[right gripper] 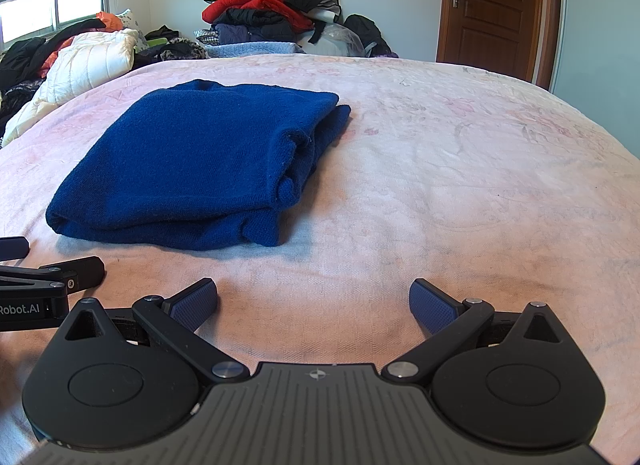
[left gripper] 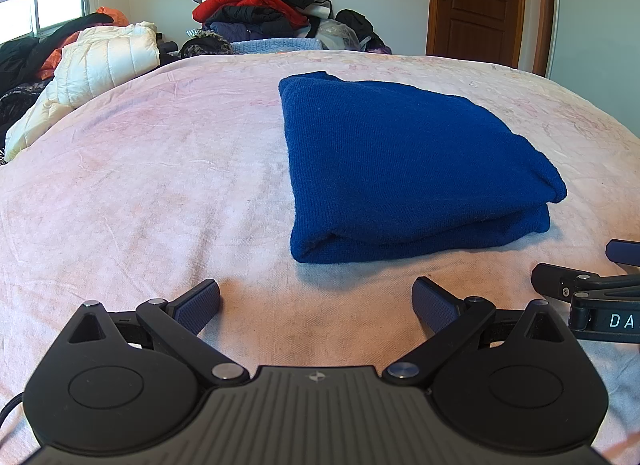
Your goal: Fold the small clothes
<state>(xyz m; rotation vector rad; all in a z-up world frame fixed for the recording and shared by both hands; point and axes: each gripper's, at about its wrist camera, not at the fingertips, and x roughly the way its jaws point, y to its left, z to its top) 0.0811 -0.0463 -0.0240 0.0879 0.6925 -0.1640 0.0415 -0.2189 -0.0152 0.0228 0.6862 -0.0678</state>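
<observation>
A blue knit garment (left gripper: pixel 404 161) lies folded into a thick rectangle on the pale pink bed cover (left gripper: pixel 140 185). In the right wrist view the same blue garment (right gripper: pixel 200 161) sits ahead and to the left, its layered edges facing right. My left gripper (left gripper: pixel 316 305) rests open just short of the garment's near fold, nothing between its blue pads. My right gripper (right gripper: pixel 314 305) is open too, over bare cover to the right of the garment. Each gripper's tip shows at the edge of the other's view: the right one (left gripper: pixel 576 285) and the left one (right gripper: pixel 52 277).
A heap of red, black and dark clothes (left gripper: pixel 260 13) is stacked beyond the bed's far edge. White quilted jackets (left gripper: pixel 100 65) and dark clothing lie at the far left by a window. A brown wooden door (left gripper: pixel 476 1) stands at the back right.
</observation>
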